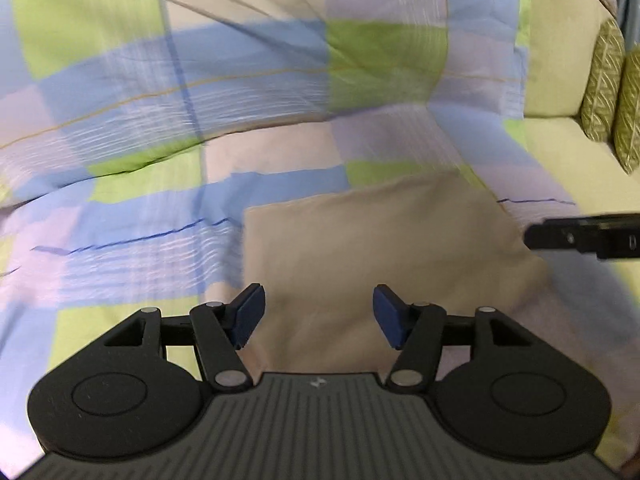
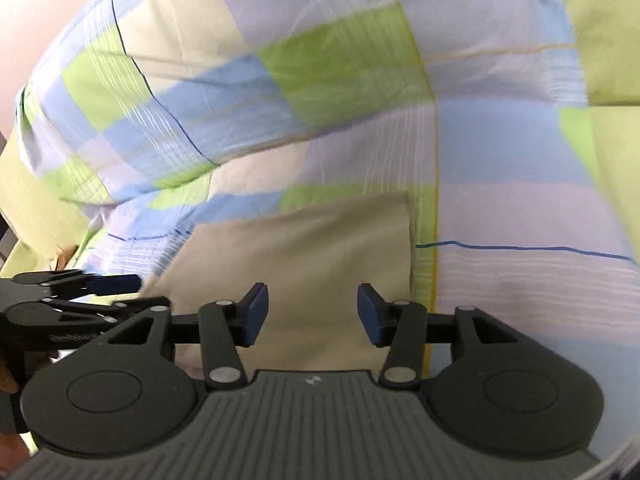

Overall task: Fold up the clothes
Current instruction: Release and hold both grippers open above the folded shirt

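Left gripper (image 1: 319, 316): jaws apart, nothing between the blue pads (image 1: 249, 312), held above a folded beige cloth (image 1: 384, 252). Right gripper (image 2: 312, 314): jaws likewise parted and empty over the same cloth (image 2: 296, 264). The cloth lies on a checked blue, green and lilac sheet (image 1: 248, 80). Patterned green cushions (image 1: 608, 92) stand at 2 o'clock in the left view.

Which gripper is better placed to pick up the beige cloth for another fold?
Roughly even, slightly the left. Both the left gripper and the right gripper are open over the beige cloth, but the left sits nearer its left edge.
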{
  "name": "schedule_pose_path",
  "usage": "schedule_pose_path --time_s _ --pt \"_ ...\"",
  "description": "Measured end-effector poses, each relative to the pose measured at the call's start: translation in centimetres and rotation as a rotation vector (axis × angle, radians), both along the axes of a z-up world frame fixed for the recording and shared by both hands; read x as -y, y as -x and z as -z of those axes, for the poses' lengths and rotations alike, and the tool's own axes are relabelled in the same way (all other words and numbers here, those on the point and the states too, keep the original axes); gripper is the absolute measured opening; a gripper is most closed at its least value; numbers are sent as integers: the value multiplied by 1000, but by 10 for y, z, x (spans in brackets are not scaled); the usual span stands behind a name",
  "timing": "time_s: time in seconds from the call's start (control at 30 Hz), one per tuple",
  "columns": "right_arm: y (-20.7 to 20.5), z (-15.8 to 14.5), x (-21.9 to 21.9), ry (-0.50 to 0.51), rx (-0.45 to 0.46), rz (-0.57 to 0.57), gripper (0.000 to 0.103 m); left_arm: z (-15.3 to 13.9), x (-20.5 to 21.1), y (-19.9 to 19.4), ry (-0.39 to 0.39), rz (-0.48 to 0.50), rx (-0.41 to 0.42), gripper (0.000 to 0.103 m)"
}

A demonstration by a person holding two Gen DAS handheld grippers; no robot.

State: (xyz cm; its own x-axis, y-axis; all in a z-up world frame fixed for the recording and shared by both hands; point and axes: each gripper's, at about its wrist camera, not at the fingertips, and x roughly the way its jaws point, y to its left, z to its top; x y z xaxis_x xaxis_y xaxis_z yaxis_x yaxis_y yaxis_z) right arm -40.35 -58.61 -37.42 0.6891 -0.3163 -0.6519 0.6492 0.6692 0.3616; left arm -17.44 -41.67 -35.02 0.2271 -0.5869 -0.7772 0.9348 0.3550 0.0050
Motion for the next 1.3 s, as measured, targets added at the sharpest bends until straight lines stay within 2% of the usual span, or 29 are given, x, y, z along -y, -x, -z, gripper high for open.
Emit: schedule_pose_path --time_s 0.1,0.17,0.27,0.37,0.47,0.73,0.87,1.03,1.3 --pt "11 -12 -30 20 -17 -8 49 -8 -24 7 -59 -35 -9 63" --pt "15 -15 -50 23 -33 -11 49 -10 -35 7 -129 -82 -8 63" --pt "22 -24 -81 56 -91 0 50 -13 -42 6 -190 -154 -31 63" --pt "25 -33 -112 54 -151 73 53 -20 -52 7 -238 -231 -59 64" --pt "26 -40 -129 21 -155 152 55 -28 -61 16 -257 -269 -70 65" --pt "35 -76 -161 96 -127 226 60 -60 -75 51 -229 -197 -82 68" --pt "47 -91 -169 96 -118 282 61 -69 -77 60 -222 -184 -91 68" --pt "56 -99 -173 120 -132 286 62 -69 -73 68 -227 -167 -70 68" --pt "65 -89 -170 98 -152 288 62 -54 -63 74 -263 -160 -64 68"
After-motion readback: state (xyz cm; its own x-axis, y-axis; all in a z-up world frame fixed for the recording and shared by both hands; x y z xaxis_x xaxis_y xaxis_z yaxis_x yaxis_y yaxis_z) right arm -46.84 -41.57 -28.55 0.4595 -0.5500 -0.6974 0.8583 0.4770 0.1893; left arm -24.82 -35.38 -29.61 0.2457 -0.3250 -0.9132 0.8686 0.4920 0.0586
